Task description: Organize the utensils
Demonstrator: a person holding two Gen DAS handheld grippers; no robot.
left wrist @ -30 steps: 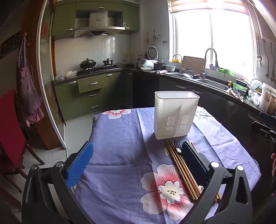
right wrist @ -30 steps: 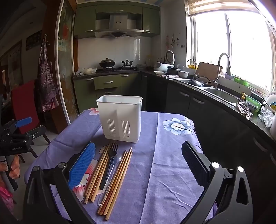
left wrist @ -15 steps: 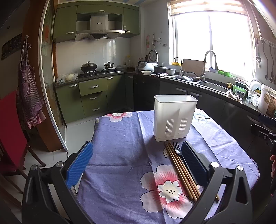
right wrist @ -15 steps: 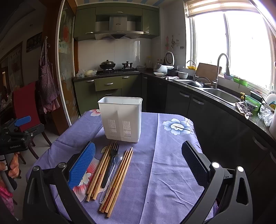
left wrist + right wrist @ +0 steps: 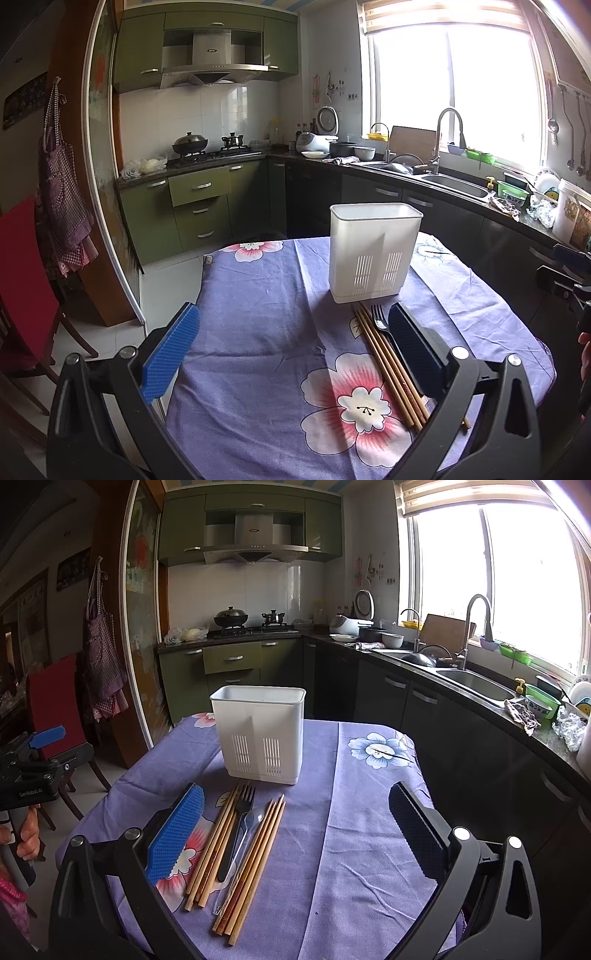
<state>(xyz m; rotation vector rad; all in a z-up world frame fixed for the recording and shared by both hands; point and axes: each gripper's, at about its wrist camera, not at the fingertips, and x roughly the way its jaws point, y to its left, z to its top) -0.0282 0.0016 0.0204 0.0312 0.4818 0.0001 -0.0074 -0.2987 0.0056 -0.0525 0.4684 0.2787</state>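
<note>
A white slotted utensil holder [image 5: 260, 734] stands upright on the purple flowered tablecloth [image 5: 354, 834]; it also shows in the left wrist view [image 5: 373, 253]. In front of it lie wooden chopsticks [image 5: 216, 845], a black fork [image 5: 236, 830], a clear plastic spoon [image 5: 242, 845] and more chopsticks [image 5: 255, 864]. In the left wrist view the chopsticks [image 5: 388, 369] and fork [image 5: 380, 323] lie partly behind the right finger. My right gripper [image 5: 295, 834] is open and empty above the table, right of the utensils. My left gripper [image 5: 291, 354] is open and empty, left of them.
Dark kitchen cabinets and a counter with a sink [image 5: 476, 686] run along the right. A red chair [image 5: 51, 698] stands left of the table. The left gripper's body [image 5: 33, 768] shows at the left edge. The table edge [image 5: 207, 266] drops to a tiled floor.
Both views have shifted slightly, as if the grippers rose or drew back a little. Both stay open. The utensils and holder have not moved.
</note>
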